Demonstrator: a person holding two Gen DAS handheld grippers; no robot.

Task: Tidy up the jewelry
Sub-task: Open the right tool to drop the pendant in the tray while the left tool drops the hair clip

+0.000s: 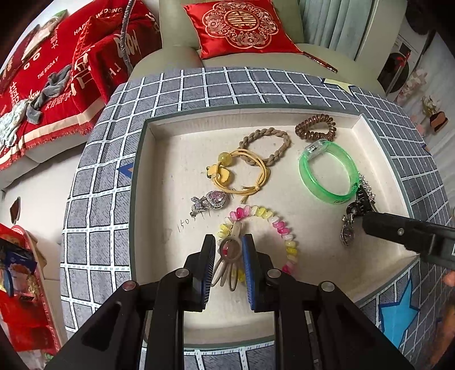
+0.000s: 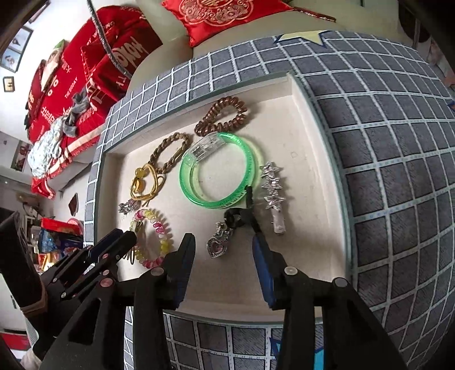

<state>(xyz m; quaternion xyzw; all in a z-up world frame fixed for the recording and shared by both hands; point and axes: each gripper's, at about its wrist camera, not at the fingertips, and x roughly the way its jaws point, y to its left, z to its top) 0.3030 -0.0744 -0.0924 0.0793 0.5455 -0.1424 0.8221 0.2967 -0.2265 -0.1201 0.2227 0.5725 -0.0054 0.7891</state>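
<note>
A cream tray (image 1: 159,159) holds the jewelry. My left gripper (image 1: 229,244) has its jaws close around a tan metal hair clip (image 1: 229,253) that lies over a pink-and-yellow bead bracelet (image 1: 284,227). My right gripper (image 2: 224,242) is open above a silver heart pendant (image 2: 216,247) with a black clasp (image 2: 236,219). A green bangle (image 2: 219,173), a silver star hair clip (image 2: 273,190), a brown spiral hair tie (image 2: 221,113), a braided tan tie (image 1: 267,145), a yellow elastic tie (image 1: 241,170) and a pink heart brooch (image 1: 212,199) lie in the tray.
The tray sits on a round seat with a grey grid cover (image 1: 113,136). Behind it stand a sofa with a red cushion (image 1: 241,25) and a red blanket (image 1: 57,71). Red boxes (image 1: 20,284) lie on the floor at left.
</note>
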